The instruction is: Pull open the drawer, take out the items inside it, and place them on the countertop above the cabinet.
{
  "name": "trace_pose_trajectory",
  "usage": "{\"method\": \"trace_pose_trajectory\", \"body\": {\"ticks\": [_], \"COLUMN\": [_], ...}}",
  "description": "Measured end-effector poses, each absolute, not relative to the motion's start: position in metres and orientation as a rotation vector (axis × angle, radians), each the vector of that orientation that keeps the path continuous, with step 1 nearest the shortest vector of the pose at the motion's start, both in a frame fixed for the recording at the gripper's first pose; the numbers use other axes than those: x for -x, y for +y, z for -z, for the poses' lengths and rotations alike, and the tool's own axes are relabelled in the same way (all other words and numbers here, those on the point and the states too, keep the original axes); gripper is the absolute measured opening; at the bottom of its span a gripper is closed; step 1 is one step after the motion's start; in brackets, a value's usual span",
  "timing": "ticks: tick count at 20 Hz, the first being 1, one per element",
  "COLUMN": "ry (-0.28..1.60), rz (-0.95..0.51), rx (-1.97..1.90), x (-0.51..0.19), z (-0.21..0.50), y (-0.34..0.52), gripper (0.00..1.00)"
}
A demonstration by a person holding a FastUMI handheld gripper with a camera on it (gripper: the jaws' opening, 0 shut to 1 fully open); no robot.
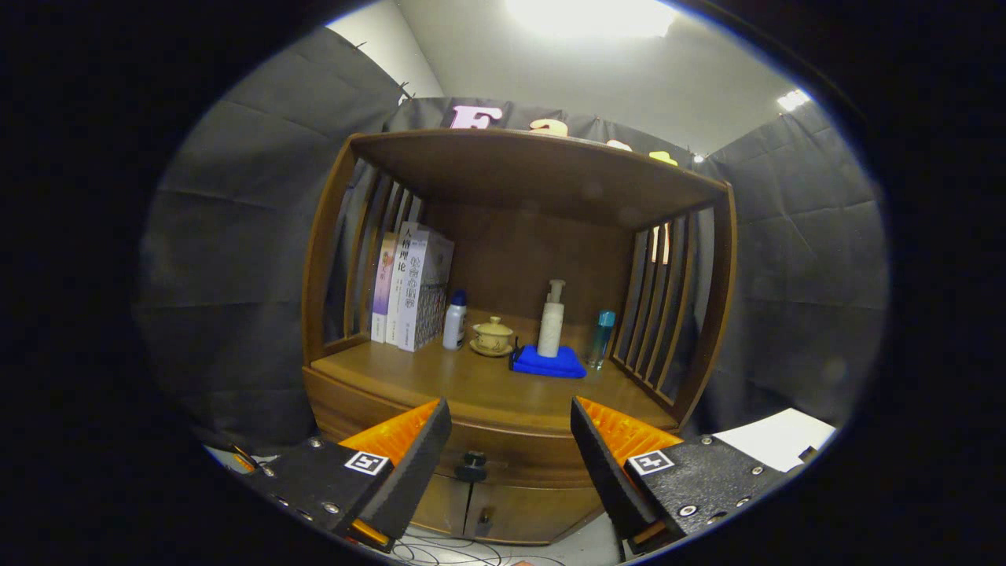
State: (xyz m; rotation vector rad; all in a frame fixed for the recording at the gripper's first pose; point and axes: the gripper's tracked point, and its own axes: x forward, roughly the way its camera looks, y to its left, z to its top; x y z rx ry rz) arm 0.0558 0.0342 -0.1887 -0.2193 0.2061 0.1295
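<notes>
A wooden cabinet (346, 401) stands ahead with a shelf hutch on its countertop (440, 385). Its drawer (511, 448) is closed, with a dark round knob (472, 465) at the front. My gripper (511, 428) is open, its fingers spread wide on either side of the knob and held a short way in front of the drawer. Nothing is between the fingers. What lies inside the drawer is hidden.
On the countertop stand several books (413, 287), a small white bottle (454, 321), a lidded yellow teacup on a saucer (493, 336), a pump bottle (551, 321) on a folded blue cloth (548, 363), and a clear blue-capped bottle (601, 338). Two cupboard doors (479, 511) sit below the drawer. Cables (440, 550) lie on the floor.
</notes>
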Motion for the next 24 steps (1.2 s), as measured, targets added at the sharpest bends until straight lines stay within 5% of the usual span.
{"method": "trace_pose_trajectory", "body": {"ticks": [24], "ry": [0.476], "rz": [-0.143], "rx": [0.195], "x": [-0.093], "z": [0.362], "y": [0.053], "gripper": [0.94]}}
